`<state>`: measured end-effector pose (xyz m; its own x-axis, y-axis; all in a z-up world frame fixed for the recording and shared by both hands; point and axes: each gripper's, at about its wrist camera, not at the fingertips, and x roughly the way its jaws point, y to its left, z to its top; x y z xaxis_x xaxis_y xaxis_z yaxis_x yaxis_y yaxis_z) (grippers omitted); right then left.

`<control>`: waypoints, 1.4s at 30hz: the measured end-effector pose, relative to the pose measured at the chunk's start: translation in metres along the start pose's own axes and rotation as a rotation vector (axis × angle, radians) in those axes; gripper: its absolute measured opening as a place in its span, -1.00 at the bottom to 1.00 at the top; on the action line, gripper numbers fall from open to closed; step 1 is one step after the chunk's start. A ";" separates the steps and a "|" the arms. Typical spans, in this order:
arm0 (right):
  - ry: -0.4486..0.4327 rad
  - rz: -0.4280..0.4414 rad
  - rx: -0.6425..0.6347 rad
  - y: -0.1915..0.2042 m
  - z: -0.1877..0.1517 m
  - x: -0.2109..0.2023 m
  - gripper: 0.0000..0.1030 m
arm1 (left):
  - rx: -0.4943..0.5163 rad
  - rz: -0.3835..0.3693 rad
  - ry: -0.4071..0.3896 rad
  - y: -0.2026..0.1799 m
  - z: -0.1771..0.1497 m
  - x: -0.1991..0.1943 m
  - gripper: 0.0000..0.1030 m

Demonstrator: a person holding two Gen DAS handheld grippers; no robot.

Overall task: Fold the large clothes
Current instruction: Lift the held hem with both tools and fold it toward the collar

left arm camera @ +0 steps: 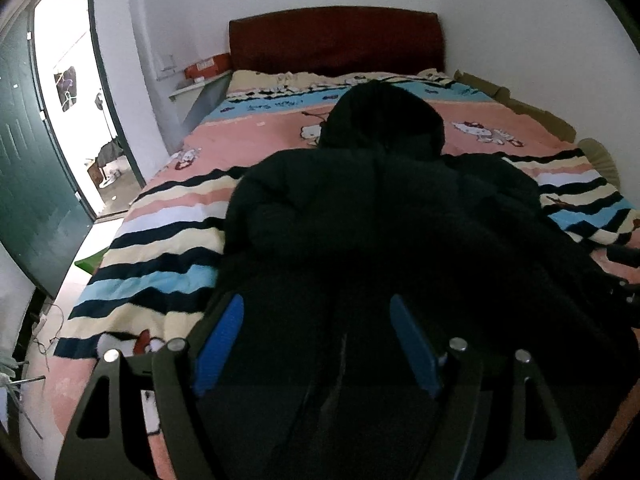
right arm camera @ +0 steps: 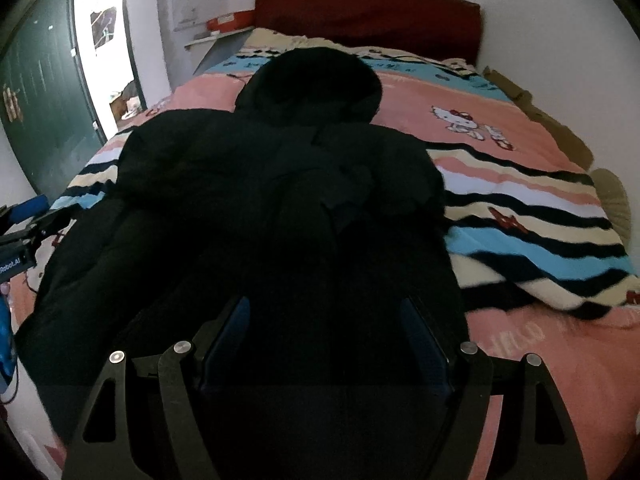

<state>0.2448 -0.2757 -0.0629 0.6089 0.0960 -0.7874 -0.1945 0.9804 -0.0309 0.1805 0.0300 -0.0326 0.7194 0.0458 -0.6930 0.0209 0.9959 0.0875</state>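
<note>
The black coat (left arm camera: 360,208) lies spread on the bed (left arm camera: 500,132), hood toward the headboard (left arm camera: 336,40), hem nearest both tools. Its long axis runs straight ahead of each. The left hand-held gripper (left arm camera: 318,340) and right hand-held gripper (right arm camera: 324,340) both stand with jaws apart over the hem end, dark cloth beneath; I cannot tell whether either touches it. Neither looks clearly nearer.
</note>
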 end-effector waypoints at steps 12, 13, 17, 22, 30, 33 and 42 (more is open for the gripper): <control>-0.067 -0.040 0.042 -0.005 -0.020 -0.058 0.51 | -0.008 0.023 -0.065 0.016 -0.019 -0.056 0.46; -0.071 -0.041 0.043 -0.005 -0.020 -0.060 0.51 | -0.010 0.025 -0.065 0.017 -0.020 -0.058 0.46; -0.085 -0.038 0.057 -0.008 -0.023 -0.068 0.52 | -0.017 0.035 -0.057 0.018 -0.024 -0.062 0.46; -0.115 -0.028 0.078 -0.015 -0.028 -0.079 0.53 | -0.004 0.059 -0.054 0.014 -0.029 -0.072 0.46; -0.156 -0.019 0.123 -0.043 -0.035 -0.091 0.58 | -0.022 0.060 -0.034 0.025 -0.026 -0.074 0.47; -0.168 -0.019 0.129 -0.056 -0.030 -0.095 0.59 | -0.028 0.041 -0.028 0.037 -0.012 -0.071 0.46; -0.215 -0.028 0.100 -0.086 0.041 -0.088 0.62 | -0.028 0.020 -0.033 0.069 0.083 -0.037 0.46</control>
<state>0.2399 -0.3610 0.0341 0.7651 0.0927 -0.6372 -0.1048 0.9943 0.0188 0.2126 0.0903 0.0582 0.7417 0.0638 -0.6677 -0.0132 0.9967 0.0806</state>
